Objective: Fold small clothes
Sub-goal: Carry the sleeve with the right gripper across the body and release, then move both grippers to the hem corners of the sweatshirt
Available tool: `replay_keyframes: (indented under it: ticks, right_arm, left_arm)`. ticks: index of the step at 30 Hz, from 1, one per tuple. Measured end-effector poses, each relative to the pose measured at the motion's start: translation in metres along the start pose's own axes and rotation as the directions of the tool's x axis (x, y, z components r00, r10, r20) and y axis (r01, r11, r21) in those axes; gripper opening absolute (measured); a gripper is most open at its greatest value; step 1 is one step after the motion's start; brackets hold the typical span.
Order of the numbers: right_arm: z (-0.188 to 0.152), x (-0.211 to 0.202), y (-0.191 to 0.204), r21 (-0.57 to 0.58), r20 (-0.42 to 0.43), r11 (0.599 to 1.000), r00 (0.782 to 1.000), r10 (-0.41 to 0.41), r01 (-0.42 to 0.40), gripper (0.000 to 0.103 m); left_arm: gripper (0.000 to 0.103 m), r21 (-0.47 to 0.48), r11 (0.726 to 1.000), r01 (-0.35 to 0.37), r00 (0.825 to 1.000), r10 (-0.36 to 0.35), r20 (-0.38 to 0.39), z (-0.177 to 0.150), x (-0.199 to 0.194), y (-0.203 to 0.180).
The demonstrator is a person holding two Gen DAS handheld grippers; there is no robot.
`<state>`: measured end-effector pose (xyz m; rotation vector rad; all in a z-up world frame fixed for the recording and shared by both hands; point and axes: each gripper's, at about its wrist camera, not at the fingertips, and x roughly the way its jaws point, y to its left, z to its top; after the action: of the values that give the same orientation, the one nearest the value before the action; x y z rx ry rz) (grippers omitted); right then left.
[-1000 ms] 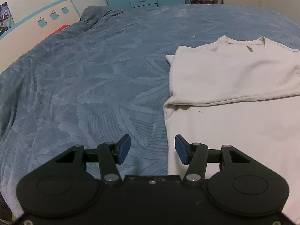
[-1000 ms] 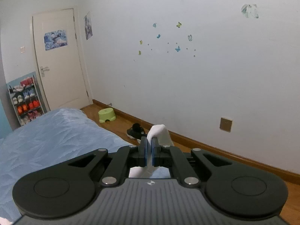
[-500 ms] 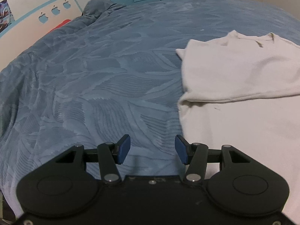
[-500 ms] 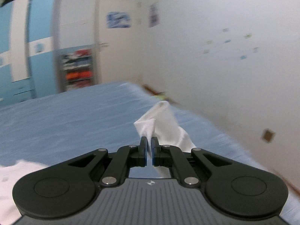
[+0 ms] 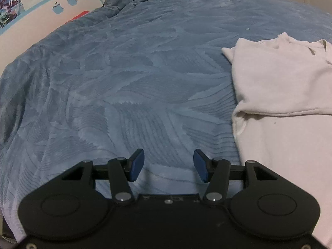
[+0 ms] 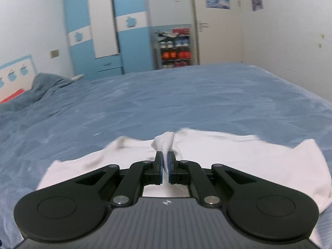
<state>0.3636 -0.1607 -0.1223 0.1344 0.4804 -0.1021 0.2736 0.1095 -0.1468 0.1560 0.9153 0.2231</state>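
A white T-shirt (image 5: 278, 87) lies on the blue bedspread (image 5: 124, 83), its upper part folded over the lower, at the right of the left wrist view. My left gripper (image 5: 168, 164) hovers open over bare bedspread, left of the shirt's edge, holding nothing. In the right wrist view my right gripper (image 6: 165, 167) is shut on a bunched piece of the white T-shirt (image 6: 228, 157), which sticks up between the blue pads. The rest of the shirt spreads flat beneath and ahead of that gripper.
The blue bedspread (image 6: 186, 95) stretches far beyond the shirt. A crumpled quilt (image 5: 124, 0) lies by the headboard (image 5: 51, 6). A blue-and-white wardrobe (image 6: 108, 35), a shoe rack (image 6: 175, 47) and a door (image 6: 215, 25) stand past the bed's far side.
My right gripper swung from facing the wall to facing across the bed, carrying the pinched shirt piece over the flat shirt. The left gripper drifted left, away from the shirt, still open.
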Motion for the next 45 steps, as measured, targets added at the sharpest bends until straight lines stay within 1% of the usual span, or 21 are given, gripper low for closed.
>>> replay_keyframes:
  ticks: [1,4,8,10,13,15,16,18,20,21,23,25,26,27,30,31,33,35,38,41,45]
  right_arm:
    - [-0.001,0.001,0.013,0.000,-0.003,1.000,1.000,0.003,-0.003,0.004]
    - [-0.005,-0.001,0.050,0.015,-0.017,0.997,0.997,0.077,-0.076,0.004]
    - [-0.013,-0.004,0.089,-0.025,-0.040,0.988,0.988,0.152,-0.154,0.004]
    - [-0.016,-0.004,0.105,-0.028,-0.062,0.978,0.977,0.204,-0.206,0.004]
    - [-0.027,-0.003,0.127,-0.012,-0.112,0.967,0.961,0.251,-0.254,0.004]
    - [-0.041,0.000,0.136,-0.013,-0.176,0.958,0.943,0.282,-0.288,0.007]
    - [-0.048,0.006,0.138,-0.013,-0.218,0.954,0.932,0.290,-0.299,0.019]
    - [-0.063,0.022,0.136,0.033,-0.327,0.949,0.894,0.307,-0.314,0.030]
    - [-0.071,0.040,0.121,0.132,-0.409,0.945,0.852,0.327,-0.300,0.031]
    - [-0.070,0.043,0.108,0.206,-0.414,0.928,0.832,0.370,-0.311,0.031]
    - [-0.060,0.039,0.085,0.309,-0.413,0.893,0.800,0.435,-0.326,0.031]
    - [-0.044,0.032,0.064,0.362,-0.417,0.873,0.781,0.464,-0.326,0.035]
    - [-0.033,0.022,0.051,0.373,-0.398,0.866,0.786,0.473,-0.332,0.035]
    - [-0.022,0.009,0.039,0.368,-0.371,0.865,0.799,0.473,-0.341,0.040]
    - [0.005,-0.032,0.008,0.300,-0.295,0.890,0.854,0.428,-0.343,0.059]
    - [0.014,-0.052,-0.006,0.274,-0.259,0.899,0.874,0.411,-0.341,0.064]
    - [0.027,-0.083,-0.033,0.228,-0.212,0.914,0.899,0.384,-0.337,0.068]
    - [0.034,-0.109,-0.057,0.178,-0.190,0.930,0.916,0.352,-0.321,0.069]
    - [0.038,-0.145,-0.098,0.086,-0.170,0.966,0.951,0.256,-0.245,0.069]
    - [0.034,-0.181,-0.138,0.036,-0.156,0.986,0.974,0.167,-0.163,0.069]
    - [0.014,-0.220,-0.180,0.055,-0.163,0.994,0.981,0.104,-0.096,0.073]
  left_arm:
    - [0.054,-0.011,1.000,0.006,1.000,-0.006,-0.004,-0.001,0.001,0.004]
    - [0.054,-0.041,0.999,0.028,1.000,-0.028,-0.008,-0.004,0.004,0.014]
    - [0.054,-0.075,0.996,0.039,0.999,-0.039,-0.001,-0.008,0.003,0.028]
    - [0.054,-0.097,0.994,0.045,0.999,-0.046,-0.003,-0.008,0.005,0.034]
    - [0.054,-0.119,0.991,0.052,0.998,-0.054,-0.011,-0.010,0.006,0.039]
    - [0.054,-0.125,0.991,0.054,0.998,-0.056,-0.013,-0.011,0.007,0.041]
    - [0.054,-0.126,0.990,0.055,0.998,-0.057,-0.014,-0.012,0.007,0.041]
    - [0.054,-0.130,0.990,0.058,0.998,-0.060,-0.019,-0.013,0.006,0.040]
    - [0.054,-0.128,0.990,0.063,0.997,-0.066,-0.024,-0.014,0.004,0.038]
    - [0.054,-0.123,0.990,0.063,0.997,-0.067,-0.028,-0.015,0.002,0.037]
    - [0.054,-0.111,0.992,0.063,0.997,-0.067,-0.026,-0.017,-0.004,0.035]
    - [0.054,-0.104,0.992,0.069,0.997,-0.072,-0.024,-0.020,-0.013,0.033]
    - [0.054,-0.104,0.992,0.076,0.997,-0.079,-0.022,-0.021,-0.019,0.032]
    - [0.054,-0.102,0.991,0.085,0.996,-0.087,-0.017,-0.023,-0.025,0.031]
    - [0.054,-0.079,0.991,0.109,0.994,-0.109,0.001,-0.030,-0.046,0.023]
    - [0.054,-0.070,0.991,0.114,0.993,-0.114,0.005,-0.033,-0.052,0.020]
    - [0.054,-0.059,0.990,0.131,0.991,-0.131,0.011,-0.040,-0.065,0.014]
    - [0.054,-0.055,0.987,0.154,0.988,-0.153,0.008,-0.046,-0.078,0.011]
    - [0.054,-0.039,0.986,0.160,0.987,-0.160,0.009,-0.054,-0.097,0.011]
    - [0.054,-0.037,0.990,0.135,0.991,-0.134,0.030,-0.062,-0.119,0.022]
    - [0.054,-0.066,0.989,0.136,0.990,-0.134,0.030,-0.077,-0.144,0.037]
